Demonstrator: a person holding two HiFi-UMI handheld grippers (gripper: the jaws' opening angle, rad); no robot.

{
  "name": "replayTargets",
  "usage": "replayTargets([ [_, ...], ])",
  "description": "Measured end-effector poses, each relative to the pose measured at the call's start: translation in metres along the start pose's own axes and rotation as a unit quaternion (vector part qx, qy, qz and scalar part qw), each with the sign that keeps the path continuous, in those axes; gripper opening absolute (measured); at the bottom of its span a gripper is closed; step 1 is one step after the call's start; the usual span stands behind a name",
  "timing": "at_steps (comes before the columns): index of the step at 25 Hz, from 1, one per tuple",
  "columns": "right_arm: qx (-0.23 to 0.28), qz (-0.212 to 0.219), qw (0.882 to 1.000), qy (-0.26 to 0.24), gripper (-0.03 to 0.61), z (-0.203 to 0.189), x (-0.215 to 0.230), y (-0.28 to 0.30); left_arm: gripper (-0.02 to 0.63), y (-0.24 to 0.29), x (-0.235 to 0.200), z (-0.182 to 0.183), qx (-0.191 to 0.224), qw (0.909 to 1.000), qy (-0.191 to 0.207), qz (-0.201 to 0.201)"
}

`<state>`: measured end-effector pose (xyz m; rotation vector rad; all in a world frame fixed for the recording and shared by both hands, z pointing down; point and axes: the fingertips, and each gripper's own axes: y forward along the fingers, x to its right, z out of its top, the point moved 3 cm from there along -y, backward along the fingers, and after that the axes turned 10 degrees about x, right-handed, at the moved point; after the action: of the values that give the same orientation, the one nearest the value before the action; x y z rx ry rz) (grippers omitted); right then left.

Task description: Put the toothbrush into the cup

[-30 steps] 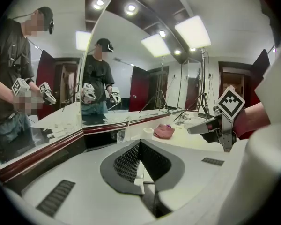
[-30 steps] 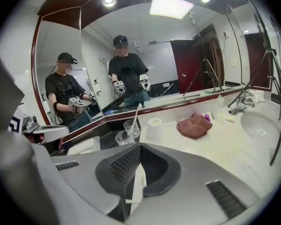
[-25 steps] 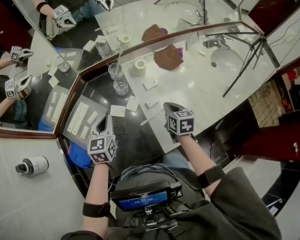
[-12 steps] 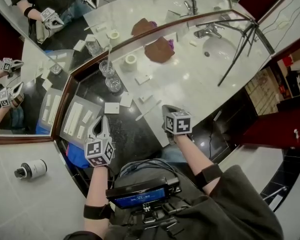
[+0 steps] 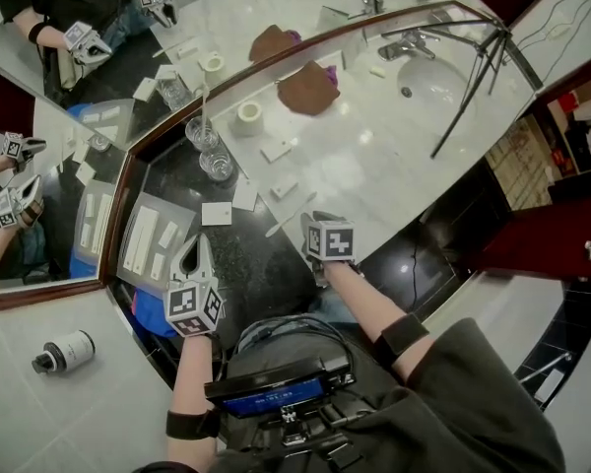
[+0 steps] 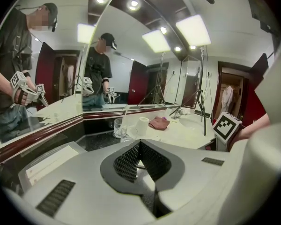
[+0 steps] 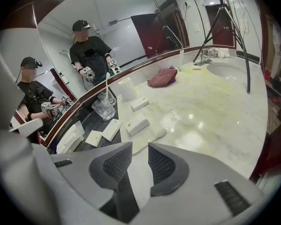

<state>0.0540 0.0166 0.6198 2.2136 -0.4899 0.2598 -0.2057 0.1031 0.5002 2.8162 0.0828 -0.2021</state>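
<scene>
A white wrapped toothbrush (image 5: pixel 288 217) lies on the marble counter near its dark edge. My right gripper (image 5: pixel 311 219) hovers just over its near end. In the right gripper view the toothbrush (image 7: pixel 152 136) shows in the gap between the jaws of that gripper (image 7: pixel 139 146). The jaws have just been opening, and the pads do not press on it. Two glass cups (image 5: pixel 217 164) stand by the mirror; the farther cup (image 5: pixel 199 132) holds a white stick. My left gripper (image 5: pixel 197 240) is shut on nothing over the dark counter, and its closed tips (image 6: pixel 139 143) point toward the cups (image 6: pixel 119 128).
Small white boxes (image 5: pixel 276 151) and flat packets (image 5: pixel 217 213) lie between the cups and the toothbrush. Farther back are a white roll (image 5: pixel 248 116) and a brown cloth (image 5: pixel 308 89). At right are a sink (image 5: pixel 428 82) and a tripod (image 5: pixel 473 77). A grey tray (image 5: pixel 136 269) sits left.
My right gripper has come down and leftward until it hangs over the toothbrush's near end. The left gripper has stayed put.
</scene>
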Motion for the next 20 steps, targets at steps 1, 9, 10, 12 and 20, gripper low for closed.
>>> replayTargets([
  [1,-0.004,-0.005,1.000,0.003,0.146,-0.002,-0.002,0.005,0.002,0.002,0.000,-0.002,-0.003,1.0000,0.000,-0.002],
  [9,-0.032,-0.054,0.997,0.039,0.173,-0.007,-0.006,0.040,0.002,0.019,0.006,-0.014,-0.030,0.9995,0.003,-0.011],
  [10,-0.034,-0.065,0.997,0.040,0.173,-0.005,-0.004,0.042,0.002,0.021,0.006,-0.015,-0.032,0.9994,0.002,-0.011],
  [12,-0.042,-0.082,0.995,0.044,0.173,-0.006,0.000,0.048,0.002,0.025,0.007,-0.017,-0.038,0.9992,0.001,-0.012],
  [20,-0.056,-0.106,0.992,0.031,0.172,-0.007,0.010,0.065,0.002,0.039,0.003,-0.019,-0.049,0.9987,0.000,-0.013],
])
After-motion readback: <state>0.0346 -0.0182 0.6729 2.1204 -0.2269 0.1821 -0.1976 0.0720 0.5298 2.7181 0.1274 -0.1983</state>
